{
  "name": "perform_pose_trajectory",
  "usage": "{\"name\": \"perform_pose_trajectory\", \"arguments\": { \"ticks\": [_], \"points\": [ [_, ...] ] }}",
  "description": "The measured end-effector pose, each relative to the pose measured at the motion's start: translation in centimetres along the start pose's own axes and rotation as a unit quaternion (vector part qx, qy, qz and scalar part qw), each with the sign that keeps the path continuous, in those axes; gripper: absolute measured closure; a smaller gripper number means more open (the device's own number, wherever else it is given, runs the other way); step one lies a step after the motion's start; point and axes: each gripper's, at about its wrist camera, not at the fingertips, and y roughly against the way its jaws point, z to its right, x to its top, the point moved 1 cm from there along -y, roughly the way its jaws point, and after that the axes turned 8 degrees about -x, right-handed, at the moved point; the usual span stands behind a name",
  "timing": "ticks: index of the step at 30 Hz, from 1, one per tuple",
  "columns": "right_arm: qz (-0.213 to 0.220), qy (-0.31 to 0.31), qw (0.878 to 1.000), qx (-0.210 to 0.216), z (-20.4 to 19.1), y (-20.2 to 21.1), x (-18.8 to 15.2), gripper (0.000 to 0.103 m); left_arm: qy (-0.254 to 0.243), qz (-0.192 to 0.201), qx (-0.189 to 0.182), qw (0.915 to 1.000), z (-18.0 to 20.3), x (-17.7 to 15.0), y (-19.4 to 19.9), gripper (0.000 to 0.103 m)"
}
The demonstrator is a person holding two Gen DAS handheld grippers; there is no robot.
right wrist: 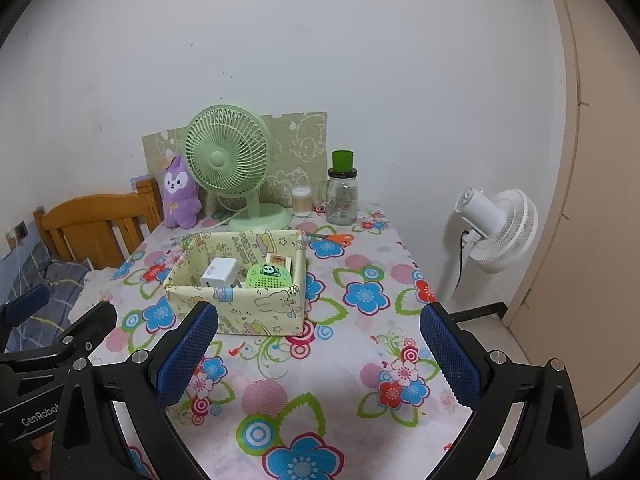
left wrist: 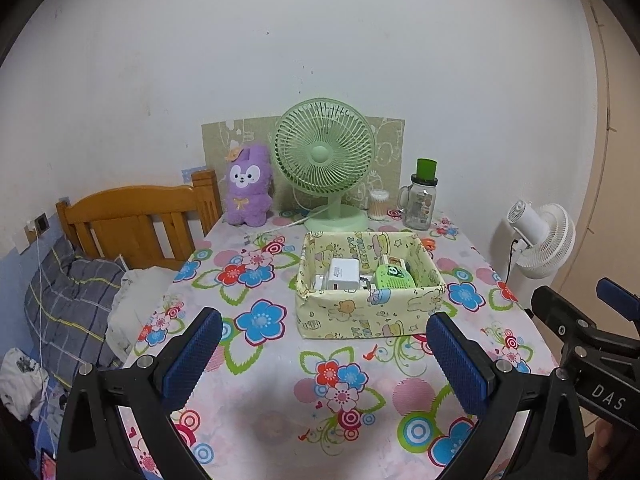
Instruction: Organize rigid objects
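A pale yellow cartoon-print box stands on the flowered tablecloth. Inside lie a white charger, a green panda-print device and a small cream box. My left gripper is open and empty, held above the table in front of the box. My right gripper is open and empty, to the right of the left one. Orange-handled scissors lie behind the box.
At the back stand a green desk fan, a purple plush, a cotton-swab jar and a glass jar with a green cup. A wooden headboard and bedding are left, a white fan right.
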Motion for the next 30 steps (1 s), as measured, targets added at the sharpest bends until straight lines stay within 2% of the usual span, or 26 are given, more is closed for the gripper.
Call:
{"name": "perform_pose_trajectory", "arguments": {
  "ticks": [14,30],
  "points": [
    [0.014,0.011,1.0,0.004,-0.49,-0.17,0.32,0.001,0.012,0.003,0.007,0.9999,-0.58,0.09,-0.1,0.0],
    [0.024,0.012,1.0,-0.002,-0.22,-0.2,0.3,0.001,0.012,0.003,-0.005,0.9999,-0.23,0.12,-0.26,0.0]
  ]
}}
